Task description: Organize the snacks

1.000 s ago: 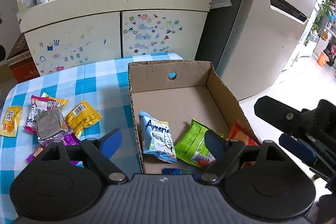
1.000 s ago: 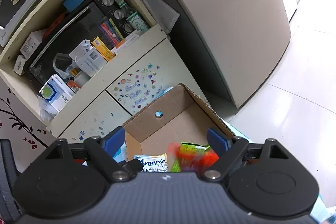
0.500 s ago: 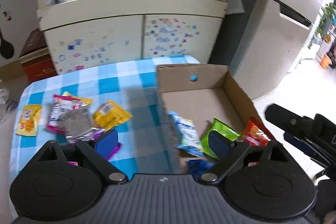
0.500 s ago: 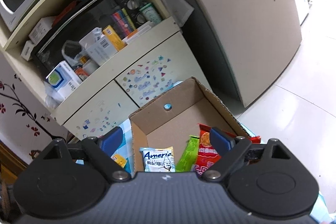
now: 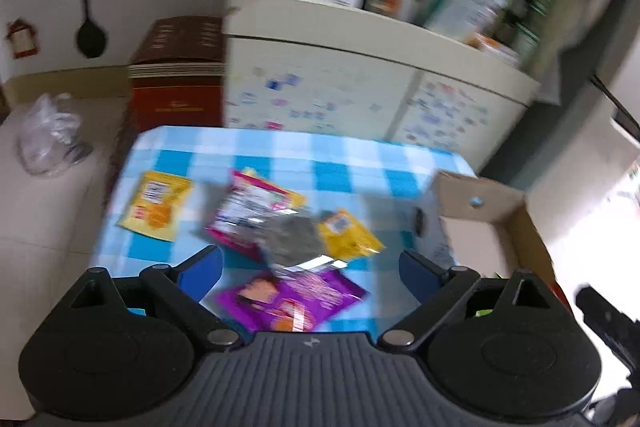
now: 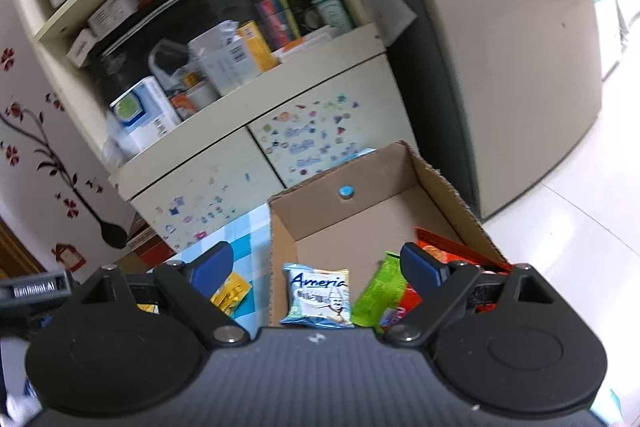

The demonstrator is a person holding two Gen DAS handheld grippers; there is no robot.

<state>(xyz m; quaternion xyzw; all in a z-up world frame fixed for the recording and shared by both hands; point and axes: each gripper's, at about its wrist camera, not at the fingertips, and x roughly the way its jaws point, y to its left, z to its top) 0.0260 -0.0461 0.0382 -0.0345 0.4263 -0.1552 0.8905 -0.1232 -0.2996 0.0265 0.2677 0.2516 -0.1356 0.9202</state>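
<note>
Your left gripper [image 5: 310, 267] has swung away from the cardboard box [image 5: 516, 223], which a second ago filled the middle of its view and now sits cut off at the right edge. The loose snacks on the blue checked tablecloth [image 5: 280, 151] have come to the centre instead. Its jaws are opening, already wide, with nothing between the pads; the purple packet [image 5: 292, 297] lies on the cloth below the gap, lower centre of the frame. Above it you have the silver packet [image 5: 292, 239] lying over the pink one [image 5: 248, 211], a small yellow packet [image 5: 346, 235] to the right, and a larger yellow packet [image 5: 156, 205] at the left. The picture is blurred, so edges are hard to judge.

Your right gripper [image 6: 316, 265] has drifted only a little and its jaws stand wide and empty over the box [image 6: 344, 179]. The white-and-blue packet [image 6: 318, 295], the green packet [image 6: 378, 291] and the red packet [image 6: 440, 247] lie in the box at lower centre and lower right of its view.

So, as I read it, one delivery is done and you are lining up the next pick, most likely the purple packet; five packets remain on the cloth.
</note>
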